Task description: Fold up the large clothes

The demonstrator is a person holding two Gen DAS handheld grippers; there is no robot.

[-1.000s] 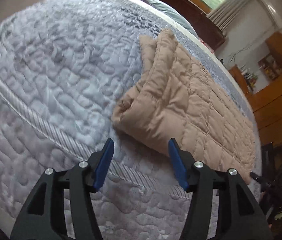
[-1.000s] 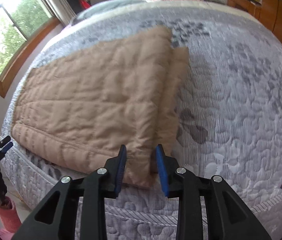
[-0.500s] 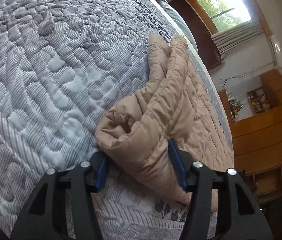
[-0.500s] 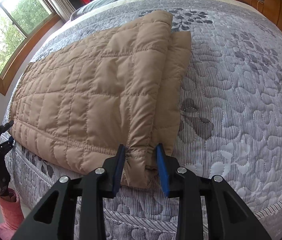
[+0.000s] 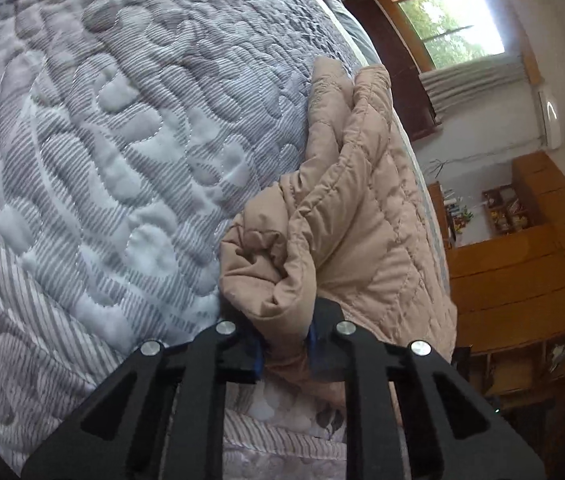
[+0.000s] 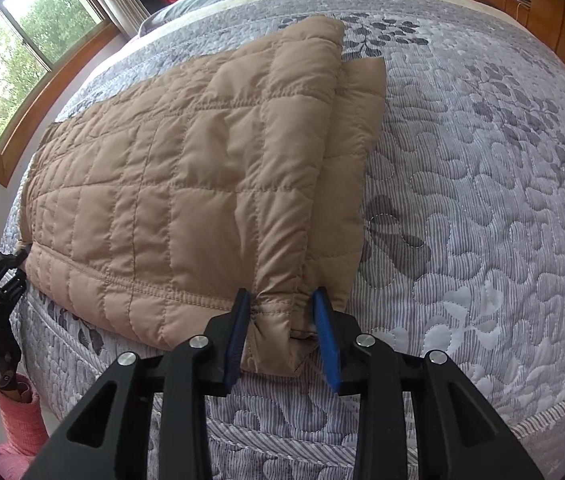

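Bed (image 6: 482, 200), one: grey quilted bedspread, broad bare stretch seen beside the garment; the near edge falls away just under both claws. Window (image 6: 22, 60) and wooden cabinets (image 5: 522, 264) are seen beyond the bed's far sides.

Jacket (image 6: 186, 184), one: tan, quilted, folded lengthwise, laid flat along the bed's near edge.

Left claw (image 5: 284, 350), one: jaws closing, a bunched end of the jacket (image 5: 278, 280) pinched between the blue pads.

Right claw (image 6: 282, 336), one: the hem corner is set between the pads, the left pad touching the fabric; a firm grip cannot be told.
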